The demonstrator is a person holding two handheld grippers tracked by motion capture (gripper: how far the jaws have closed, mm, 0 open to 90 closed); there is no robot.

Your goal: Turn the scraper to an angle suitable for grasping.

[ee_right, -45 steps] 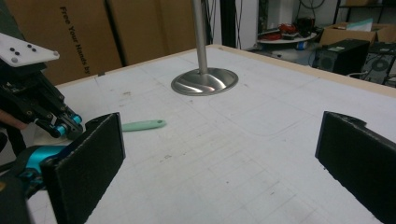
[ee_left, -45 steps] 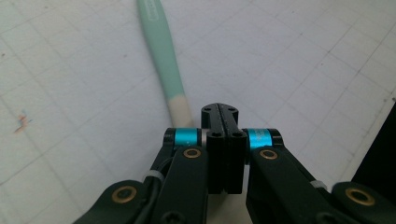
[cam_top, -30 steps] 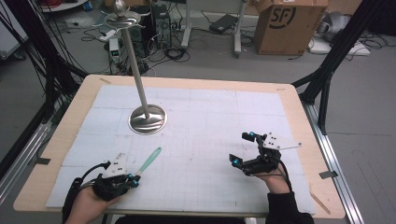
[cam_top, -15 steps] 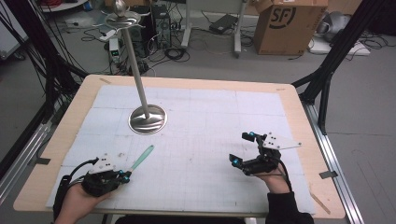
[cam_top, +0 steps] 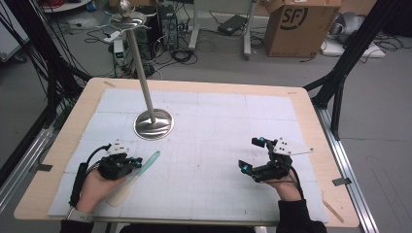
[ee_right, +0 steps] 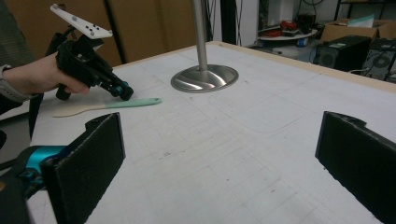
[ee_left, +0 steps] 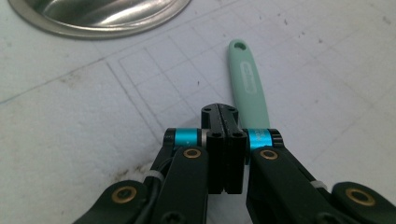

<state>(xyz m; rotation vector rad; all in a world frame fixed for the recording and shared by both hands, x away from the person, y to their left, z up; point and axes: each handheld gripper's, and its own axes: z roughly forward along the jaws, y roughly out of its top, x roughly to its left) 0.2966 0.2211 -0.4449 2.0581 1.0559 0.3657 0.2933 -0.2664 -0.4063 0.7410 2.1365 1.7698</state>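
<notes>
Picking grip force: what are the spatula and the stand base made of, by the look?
Spatula: mint handle, smooth and matte, with a moulded hang hole, likely silicone or plastic; pale beige blade, wood or plastic, can't tell. Stand base: polished metal, probably stainless steel, going by its mirror-like reflections.

Spatula (cam_top: pixel 137 171) lying flat near the table's (cam_top: pixel 204 86) front-left corner.
Mint-green handle with a hanging hole, pale cream blade; the handle points toward the far-right, the blade toward the front edge.
</notes>
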